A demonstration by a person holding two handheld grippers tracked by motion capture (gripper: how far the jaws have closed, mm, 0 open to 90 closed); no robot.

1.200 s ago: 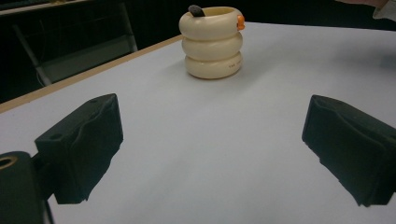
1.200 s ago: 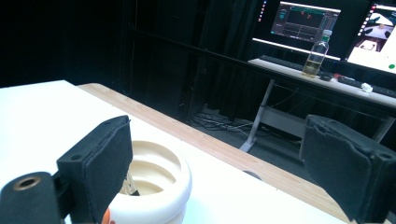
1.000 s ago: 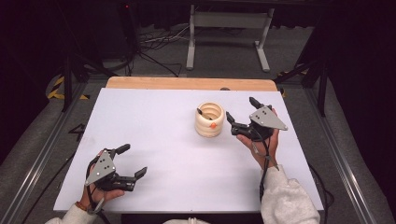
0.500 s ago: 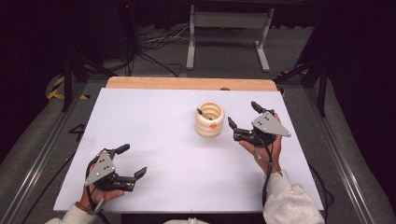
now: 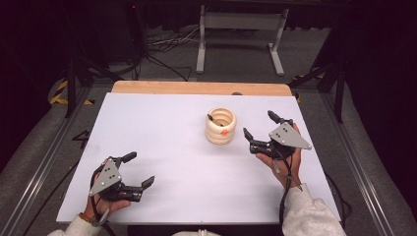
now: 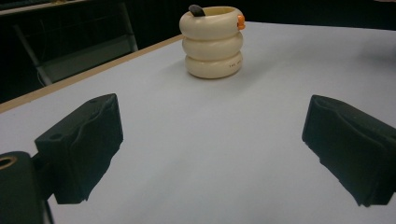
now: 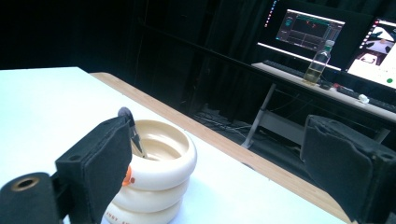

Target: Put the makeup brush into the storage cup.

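High view: the cream-coloured ribbed holder of three stacked rings (image 5: 221,126) stands upright on the white table (image 5: 162,128), right of its middle and toward the far edge; a dark-tipped stick (image 5: 212,118) leans inside against its rim, and a small orange spot (image 5: 223,132) sits on its near side. The right gripper (image 5: 259,130) lies just beside the holder on its right, not touching it, held by a hand (image 5: 281,160) whose grey sleeve comes in from the bottom right; its fingers are spread apart and hold nothing, pointing up and left with the grey plate on top. The left gripper (image 5: 137,169) rests low near the front left corner of the table, well apart from the holder, in a hand that is partly cut off by the bottom edge; its fingers are also released — wide apart over bare table. Left gripper view shows the holder (image 6: 213,41) far ahead between the two black fingers (image 6: 81,142); right gripper view has the holder (image 7: 156,179) close, partly hidden behind one finger (image 7: 95,163) — what the stick is cannot be made out.
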